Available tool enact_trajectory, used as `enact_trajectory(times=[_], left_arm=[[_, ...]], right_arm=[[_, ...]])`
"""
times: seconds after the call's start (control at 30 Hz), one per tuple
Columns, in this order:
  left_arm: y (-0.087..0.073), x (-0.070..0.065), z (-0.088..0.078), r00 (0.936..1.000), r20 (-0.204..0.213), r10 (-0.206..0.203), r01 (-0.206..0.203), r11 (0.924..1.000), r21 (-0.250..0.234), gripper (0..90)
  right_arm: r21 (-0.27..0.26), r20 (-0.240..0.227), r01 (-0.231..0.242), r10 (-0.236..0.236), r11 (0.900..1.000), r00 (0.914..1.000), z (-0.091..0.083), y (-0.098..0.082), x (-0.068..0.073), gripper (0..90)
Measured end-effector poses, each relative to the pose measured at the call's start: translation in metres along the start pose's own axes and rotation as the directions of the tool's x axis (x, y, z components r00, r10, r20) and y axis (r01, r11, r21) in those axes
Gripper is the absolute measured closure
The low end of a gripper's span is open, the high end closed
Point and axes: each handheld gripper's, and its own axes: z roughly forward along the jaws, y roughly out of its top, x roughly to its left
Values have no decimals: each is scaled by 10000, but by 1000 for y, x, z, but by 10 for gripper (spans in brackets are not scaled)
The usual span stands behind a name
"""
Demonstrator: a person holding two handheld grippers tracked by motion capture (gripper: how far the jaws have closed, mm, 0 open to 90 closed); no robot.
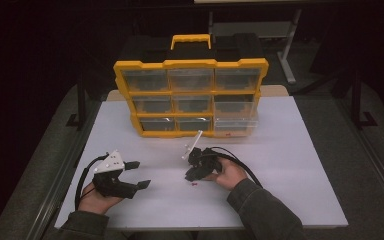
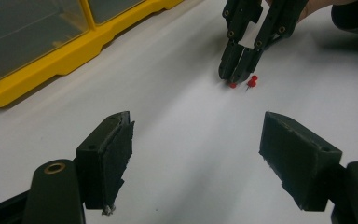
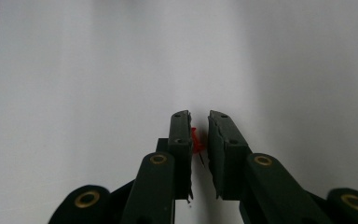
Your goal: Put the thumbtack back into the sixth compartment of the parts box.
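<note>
Red push pin sits between my right hand-held gripper jaws, mid-table toward the near edge; narrow gap, not clamped yet. Second pin just beside. Off-centre squeeze could flick it away. Left hand-held gripper open, idle.

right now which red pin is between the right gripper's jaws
The pin at the right gripper's tips, seen between its jaws from that gripper's own view; the other pin lies free just beside them.

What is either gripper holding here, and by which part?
The left gripper is open and holds nothing. The right gripper has a red pushpin between its nearly shut jaws; whether the pads grip it cannot be told.
</note>
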Motion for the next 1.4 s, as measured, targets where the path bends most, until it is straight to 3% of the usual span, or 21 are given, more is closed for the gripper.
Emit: enact_trajectory(times=[0.17, 0.73, 0.97, 1.0, 1.07, 1.4], left_arm=[[0, 0, 0, 10000, 18, -15, 15, 10000, 33, 249], [-1, 1, 0, 10000, -14, 31, -31, 10000, 70, 248], [0, 0, 1, 10000, 14, -59, 59, 10000, 50, 248], [-1, 0, 2, 10000, 26, -83, 82, 9999, 94, 246], [-1, 0, 2, 10000, 36, -41, 41, 9998, 178, 246], [-1, 0, 1, 9999, -11, -156, 156, 9999, -6, 236]], right_arm=[[111, 156, 269, -270, 9996, 9995, 2, 2, 3, 813], [-132, -141, 50, -52, 9999, 9999, -4, 1, -3, 824], [-234, -131, 63, -66, 9997, 9999, -18, 6, -1, 824], [-494, -144, 111, -118, 9987, 9998, -24, 6, -3, 824], [-519, -136, 123, -130, 9986, 9998, -27, 6, -3, 824], [-916, -347, -186, 155, 9956, 9993, -53, 9, -5, 824]])
